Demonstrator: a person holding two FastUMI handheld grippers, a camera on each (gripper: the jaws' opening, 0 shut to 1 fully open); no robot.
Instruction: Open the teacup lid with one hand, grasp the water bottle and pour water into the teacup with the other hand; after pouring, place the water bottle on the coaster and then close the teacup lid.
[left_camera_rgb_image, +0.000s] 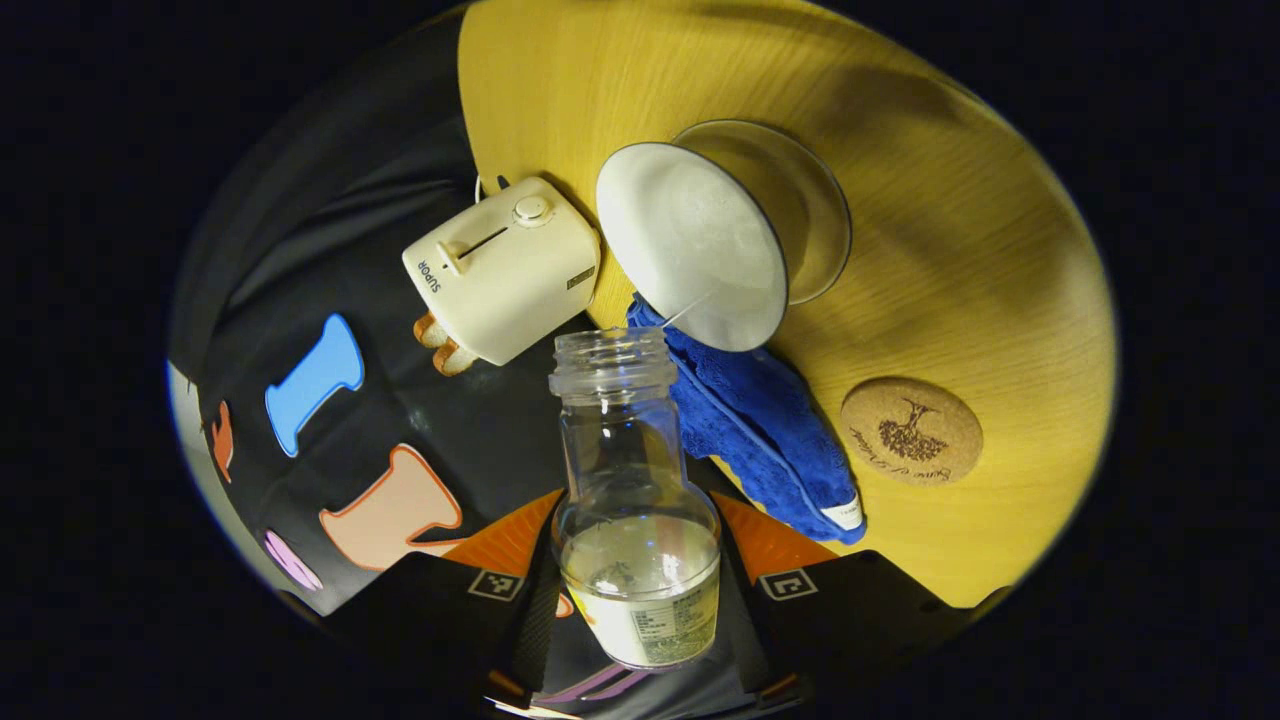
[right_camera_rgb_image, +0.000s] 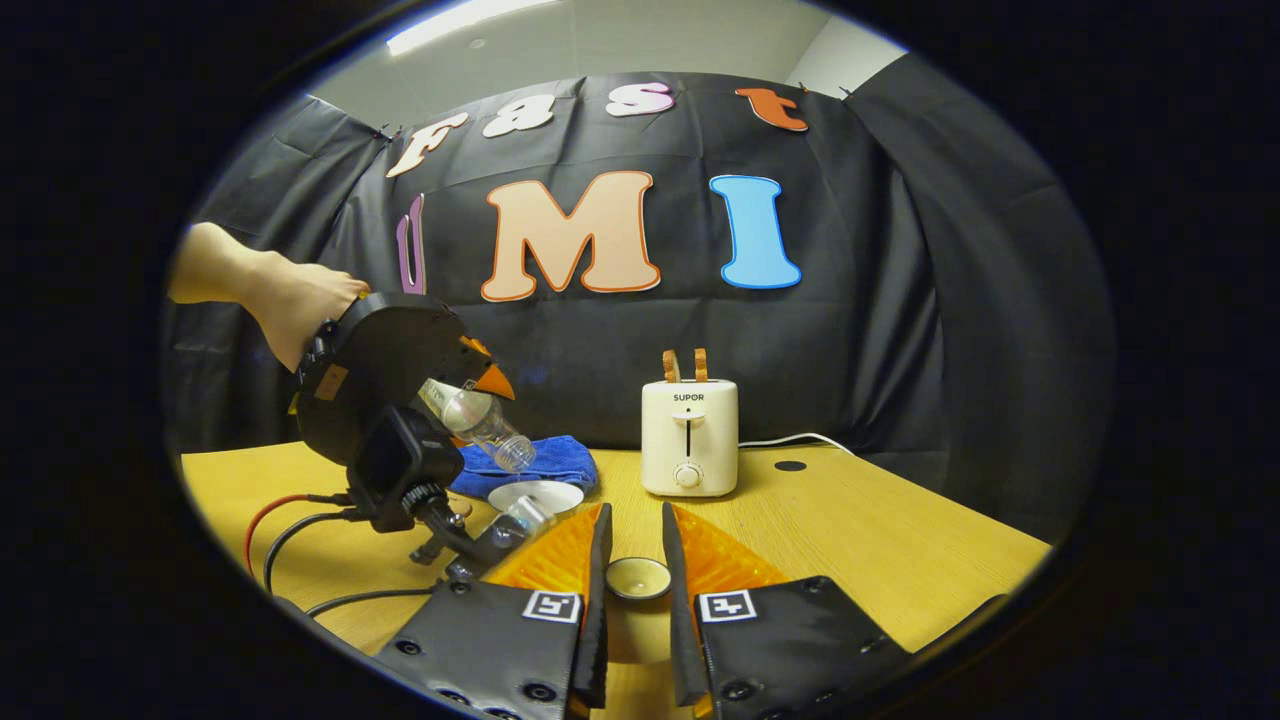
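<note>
- One wooden bench (right_camera_rgb_image: 860, 540) carries everything.
- One cream toaster (right_camera_rgb_image: 689, 437) stands at the back, two slices in its slots.
- Two hand-held grippers: the left hand-held gripper (left_camera_rgb_image: 640, 590) pinches the one water bottle (left_camera_rgb_image: 637, 520) by its lower body, tilted with its open mouth toward the teacup (left_camera_rgb_image: 690, 245); the right hand-held gripper (right_camera_rgb_image: 637, 580) has its fingers drawn close on either side of the one small lid (right_camera_rgb_image: 638, 577), and contact cannot be told.
- One blue cloth (left_camera_rgb_image: 765, 430) lies beside the teacup.
- One cork coaster (left_camera_rgb_image: 911, 431) lies bare, just apart from the cloth.
</note>
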